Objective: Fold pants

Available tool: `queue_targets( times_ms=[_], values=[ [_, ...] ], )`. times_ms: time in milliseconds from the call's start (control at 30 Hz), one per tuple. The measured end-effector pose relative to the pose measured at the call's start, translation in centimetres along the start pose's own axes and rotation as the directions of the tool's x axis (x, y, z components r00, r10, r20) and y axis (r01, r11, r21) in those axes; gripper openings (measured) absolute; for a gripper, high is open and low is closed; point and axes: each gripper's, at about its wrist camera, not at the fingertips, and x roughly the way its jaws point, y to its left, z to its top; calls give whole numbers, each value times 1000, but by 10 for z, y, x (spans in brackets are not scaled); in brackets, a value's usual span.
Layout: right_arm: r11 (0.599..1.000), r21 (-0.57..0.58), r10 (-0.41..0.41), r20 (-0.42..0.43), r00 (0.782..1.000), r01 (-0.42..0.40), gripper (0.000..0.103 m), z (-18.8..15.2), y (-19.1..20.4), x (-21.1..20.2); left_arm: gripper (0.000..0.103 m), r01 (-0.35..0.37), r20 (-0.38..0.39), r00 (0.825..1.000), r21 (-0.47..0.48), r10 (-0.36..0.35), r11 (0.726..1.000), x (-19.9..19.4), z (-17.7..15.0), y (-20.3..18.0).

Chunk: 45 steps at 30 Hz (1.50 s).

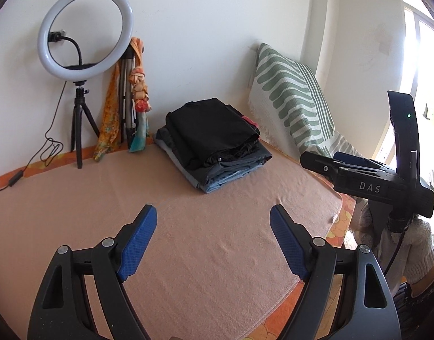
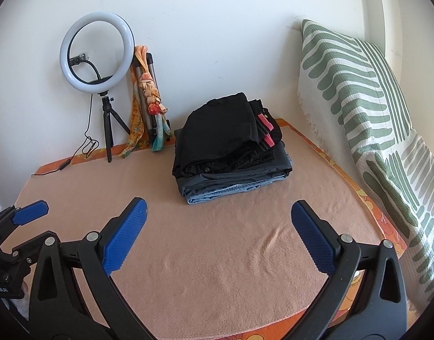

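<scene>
The worktop [image 2: 205,269], under a peach towel [image 2: 239,255], carried a stack of folded pants [image 2: 231,153] toward the back, black pairs over grey and denim. A striped cushion [image 2: 358,107] leaned at the right wall; a ring light [image 2: 97,52] and scarf [image 2: 148,96] stood at the left. Both grippers hovered above the bare towel, angled down at the stack: the left gripper [image 1: 214,240] released, the right gripper [image 2: 219,235] spread wide, nothing between either's pads.

home bedroom, blanket [image 2: 217,255], cushion [image 2: 358,90] (striped)
</scene>
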Motion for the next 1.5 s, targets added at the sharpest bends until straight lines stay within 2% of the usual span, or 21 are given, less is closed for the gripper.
queue_targets(
  times_ms=[400,667,767,867,967,1267,1500],
  values=[
    [1000,-5,-19,9,1000,19,103,-5,-2,5,82,-71,20,997,14,70,997,-1,-3,7],
    [1000,11,-21,13,1000,21,103,-6,-6,6,87,-67,30,997,21,67,998,-2,-4,5],
    [1000,5,-25,22,999,25,103,-5,-5,5,88,-84,23,996,22,83,996,-1,-4,6],
    [1000,5,-26,29,999,26,103,-4,-4,4,90,-108,51,993,33,107,994,-4,-4,6],
    [1000,11,-27,33,999,26,103,-3,-4,4,100,-108,41,993,23,107,994,-4,-3,8],
    [999,15,-48,59,997,47,103,-1,-1,-1,102,-143,21,990,32,143,989,-2,-5,9],
    [998,-1,-57,61,997,57,103,-2,3,-1,102,-131,11,991,48,131,990,-1,-6,5]
  ],
)
